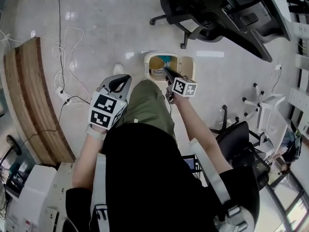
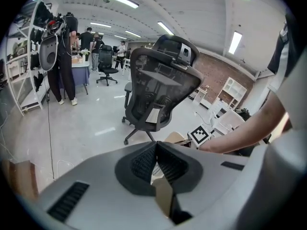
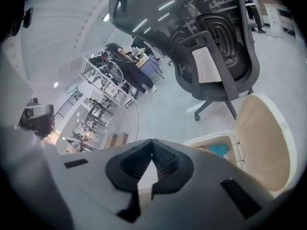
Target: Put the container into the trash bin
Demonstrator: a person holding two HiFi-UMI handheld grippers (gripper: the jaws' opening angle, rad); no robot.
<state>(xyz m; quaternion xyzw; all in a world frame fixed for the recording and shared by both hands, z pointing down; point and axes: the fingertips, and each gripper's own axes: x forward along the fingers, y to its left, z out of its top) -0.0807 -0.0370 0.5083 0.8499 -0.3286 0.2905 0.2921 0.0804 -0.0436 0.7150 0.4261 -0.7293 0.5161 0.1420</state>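
Left hand-held gripper: clenched, grey jaws with black ribbed pads meeting at the tips, nothing gripped; left of the olive-green trouser leg, angled down toward the floor.
Right hand-held gripper: clenched too, pads pressed tip to tip with nothing between; black jaws reaching over the near rim of the bin, marker cube just behind them.
Trash bin: white oval plastic trash bin on the pale glossy floor, directly ahead of the person's feet, mouth uncovered.
Lid: beige-lined hinged lid swung up and back on the bin's right side.
Container: teal-blue container lying inside the bin, on the tan lining, clear of both hand-held grippers; only part of it visible past the rim, shape hard to make out.
Chair: black mesh office chair on castors, beyond the bin to the far right, well apart from it.
Bench: curved wooden bench at the far left, white cables trailing over the floor beside it.
Shoe: white shoe on the floor just left of the bin, near the left hand-held gripper's tips.
Background, left gripper view: several people standing around a table far across the room.
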